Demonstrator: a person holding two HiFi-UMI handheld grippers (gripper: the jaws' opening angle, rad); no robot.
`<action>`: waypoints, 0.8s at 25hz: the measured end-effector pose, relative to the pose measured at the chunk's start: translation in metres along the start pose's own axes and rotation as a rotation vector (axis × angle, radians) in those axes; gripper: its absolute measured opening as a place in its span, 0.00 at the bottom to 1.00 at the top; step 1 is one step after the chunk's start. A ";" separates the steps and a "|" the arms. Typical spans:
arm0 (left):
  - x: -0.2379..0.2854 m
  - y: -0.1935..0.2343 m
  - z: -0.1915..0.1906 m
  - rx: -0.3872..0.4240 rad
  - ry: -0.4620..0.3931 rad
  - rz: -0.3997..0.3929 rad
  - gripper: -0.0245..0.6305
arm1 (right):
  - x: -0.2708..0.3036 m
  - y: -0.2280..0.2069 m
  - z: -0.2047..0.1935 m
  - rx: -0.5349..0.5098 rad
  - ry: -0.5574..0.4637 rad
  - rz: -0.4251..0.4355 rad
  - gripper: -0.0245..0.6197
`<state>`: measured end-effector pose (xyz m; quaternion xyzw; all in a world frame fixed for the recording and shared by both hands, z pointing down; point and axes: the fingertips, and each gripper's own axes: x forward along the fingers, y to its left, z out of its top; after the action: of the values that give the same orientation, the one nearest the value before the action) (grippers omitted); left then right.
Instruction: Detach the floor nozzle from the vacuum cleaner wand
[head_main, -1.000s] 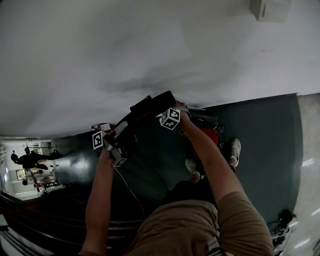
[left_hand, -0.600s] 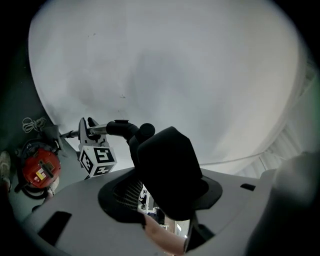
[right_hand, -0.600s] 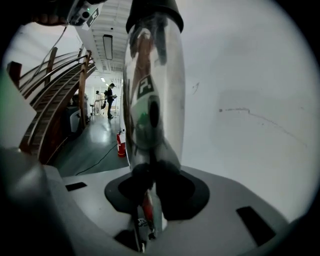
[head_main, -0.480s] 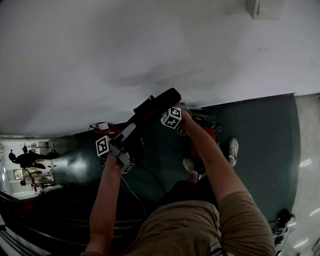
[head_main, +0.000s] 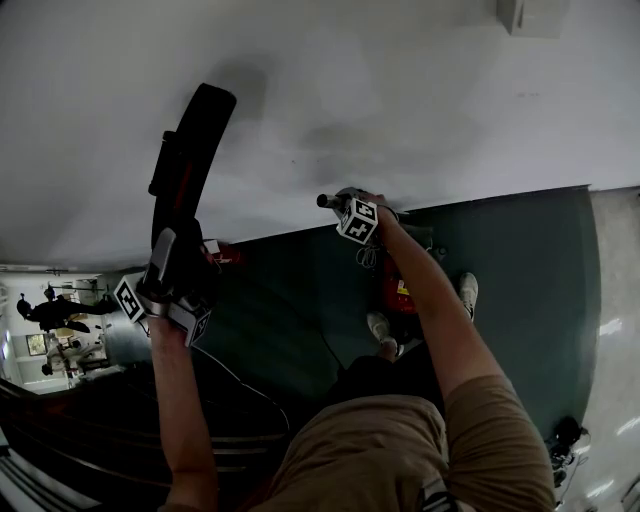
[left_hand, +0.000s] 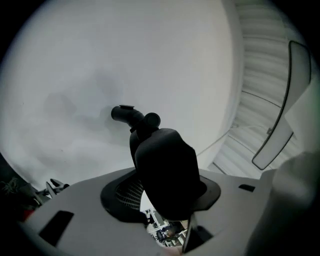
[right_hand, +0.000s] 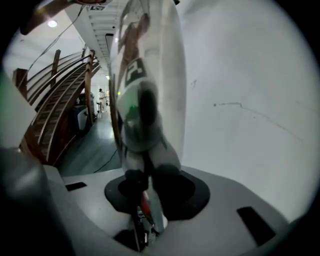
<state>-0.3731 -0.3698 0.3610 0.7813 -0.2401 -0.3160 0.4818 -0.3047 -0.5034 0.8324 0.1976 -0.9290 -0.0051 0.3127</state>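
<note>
The red vacuum body (head_main: 398, 290) is lying on the dark floor (head_main: 300, 300), near its edge under the wall. Beyond it, the right gripper (head_main: 343, 205) is clamping the silvery wand (head_main: 327, 201) between narrow jaws. Furthest off, the left gripper (head_main: 170, 270) is holding the floor nozzle (head_main: 190, 150) up against the white wall (head_main: 420, 90), well apart from the wand. Its jaws have just been closing on the black body. The nozzle is looking top-heavy, so it is calling for a firm grip and a steady wand.
</note>
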 end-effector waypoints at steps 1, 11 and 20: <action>-0.005 0.006 0.006 0.015 0.005 0.049 0.34 | -0.001 -0.001 -0.004 0.016 0.008 -0.007 0.19; -0.075 0.111 -0.042 -0.136 -0.089 0.225 0.34 | -0.017 -0.047 -0.021 0.196 -0.004 -0.240 0.19; -0.127 0.124 -0.059 -0.189 -0.111 0.219 0.34 | -0.024 -0.065 -0.012 0.313 -0.016 -0.388 0.34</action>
<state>-0.4256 -0.3004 0.5265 0.6829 -0.3192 -0.3253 0.5709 -0.2566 -0.5529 0.8190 0.4184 -0.8656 0.0774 0.2641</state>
